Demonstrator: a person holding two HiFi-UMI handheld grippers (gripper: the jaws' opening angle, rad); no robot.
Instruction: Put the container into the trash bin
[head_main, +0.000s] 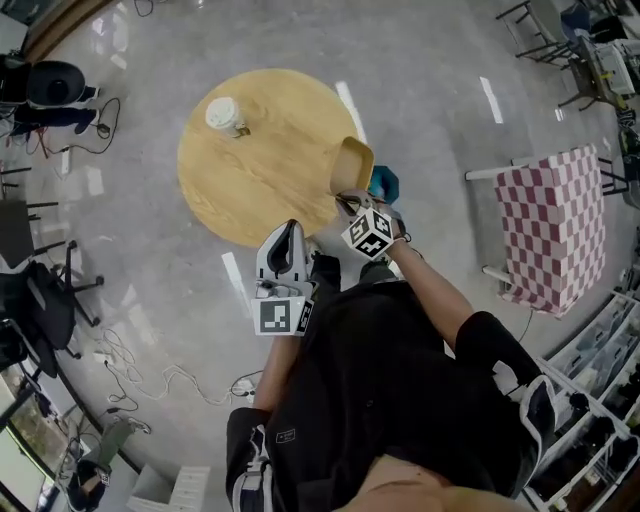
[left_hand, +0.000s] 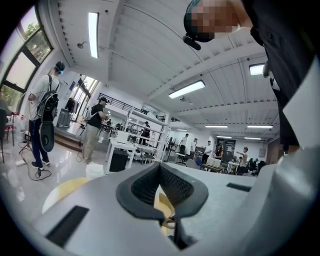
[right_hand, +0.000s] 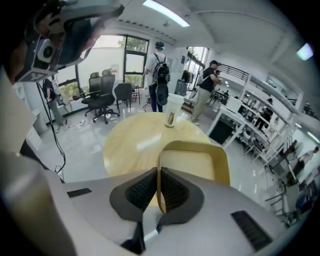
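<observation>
Jaws of right gripper (right_hand: 159, 186) pinch container (right_hand: 200, 165) wall — left gripper (left_hand: 161, 186) shut, empty — cup (right_hand: 172, 114) on table (right_hand: 135, 142) beyond.

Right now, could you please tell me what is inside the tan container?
Nothing shows inside the container: its visible interior is bare. The right gripper, its fingers clamped on the near wall, covers the lowest part.

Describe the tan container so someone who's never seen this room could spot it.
Find the round wooden table on the grey floor. At its near right edge, the right gripper pinches a tan, open-topped container by its wall. The table's only other item is a white cup, standing far across.
</observation>
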